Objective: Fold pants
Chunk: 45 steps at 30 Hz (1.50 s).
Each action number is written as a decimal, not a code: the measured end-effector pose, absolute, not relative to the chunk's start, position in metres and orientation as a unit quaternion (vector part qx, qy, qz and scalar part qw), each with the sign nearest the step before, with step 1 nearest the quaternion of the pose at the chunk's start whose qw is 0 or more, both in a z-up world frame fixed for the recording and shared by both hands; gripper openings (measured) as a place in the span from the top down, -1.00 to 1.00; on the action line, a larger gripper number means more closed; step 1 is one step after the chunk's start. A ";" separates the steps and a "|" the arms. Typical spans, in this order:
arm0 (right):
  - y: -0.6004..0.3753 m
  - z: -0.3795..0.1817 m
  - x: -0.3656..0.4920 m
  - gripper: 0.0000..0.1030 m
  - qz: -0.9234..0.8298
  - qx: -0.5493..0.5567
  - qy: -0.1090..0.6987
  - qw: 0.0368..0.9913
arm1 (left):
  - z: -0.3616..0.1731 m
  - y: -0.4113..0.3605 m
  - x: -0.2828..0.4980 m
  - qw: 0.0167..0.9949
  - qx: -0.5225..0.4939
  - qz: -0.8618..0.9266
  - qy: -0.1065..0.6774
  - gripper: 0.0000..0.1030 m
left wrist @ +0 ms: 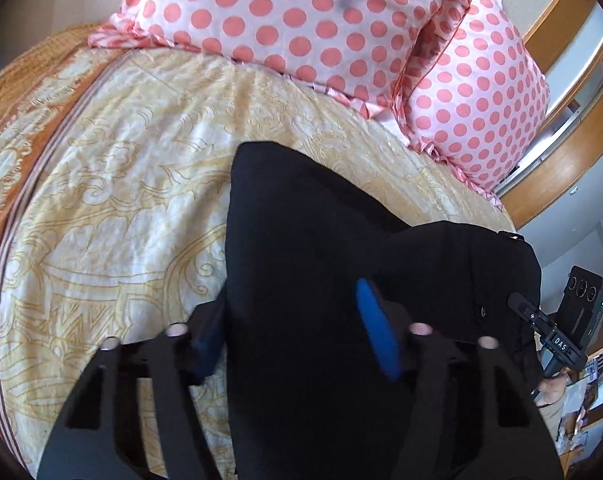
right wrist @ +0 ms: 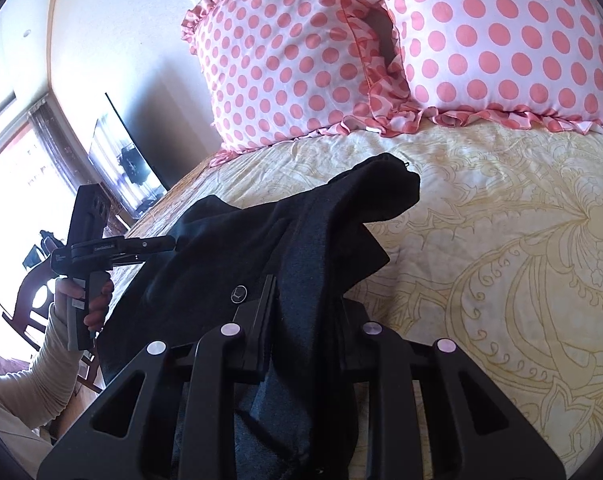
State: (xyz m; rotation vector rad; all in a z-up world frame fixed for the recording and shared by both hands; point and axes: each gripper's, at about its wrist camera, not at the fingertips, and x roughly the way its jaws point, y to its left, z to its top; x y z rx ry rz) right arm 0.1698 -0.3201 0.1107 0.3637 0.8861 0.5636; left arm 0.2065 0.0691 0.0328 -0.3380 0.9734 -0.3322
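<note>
Left wrist view: left gripper (left wrist: 297,332) straddles black pants (left wrist: 321,240) at lower centre, whether its pads press the cloth cannot be told. Right gripper (right wrist: 301,312) pinches the pants (right wrist: 285,240), which lie on the bedspread (right wrist: 501,260) below the pillows (right wrist: 481,40).

The left wrist view looks steeply down along its gripper (left wrist: 297,336) at the black pants (left wrist: 321,240) close below, facing the polka-dot pillows (left wrist: 301,20). The right wrist view, equally close, faces the same pillows (right wrist: 461,40) from the other side. Both share the pants (right wrist: 261,240) and the yellow bedspread (left wrist: 121,180).
</note>
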 end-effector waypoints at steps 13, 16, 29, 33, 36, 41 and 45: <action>-0.325 0.109 0.180 0.55 0.258 0.194 0.436 0.840 | 0.057 0.062 0.206 0.878 -0.136 -0.156 0.432 0.87; -0.326 0.116 0.189 0.58 0.255 0.191 0.425 0.847 | 0.071 0.058 0.213 0.884 -0.132 -0.164 0.417 0.88; -0.320 0.095 0.273 0.60 0.178 0.167 0.446 0.861 | 0.056 0.052 0.300 0.893 -0.134 -0.092 0.420 0.87; -0.320 0.078 0.276 0.49 0.141 0.163 0.477 0.852 | 0.034 0.052 0.306 0.886 -0.127 -0.074 0.440 0.67; -0.316 0.080 0.275 0.13 0.113 0.135 0.487 0.855 | 0.037 0.049 0.304 0.890 -0.105 -0.062 0.440 0.49; -0.323 0.112 0.242 -0.28 0.024 0.069 0.441 0.894 | 0.069 0.053 0.264 0.929 -0.038 -0.011 0.369 -0.07; -0.305 0.136 0.200 -0.28 0.070 0.040 0.399 0.913 | 0.090 0.036 0.198 0.938 -0.016 -0.072 0.338 -0.50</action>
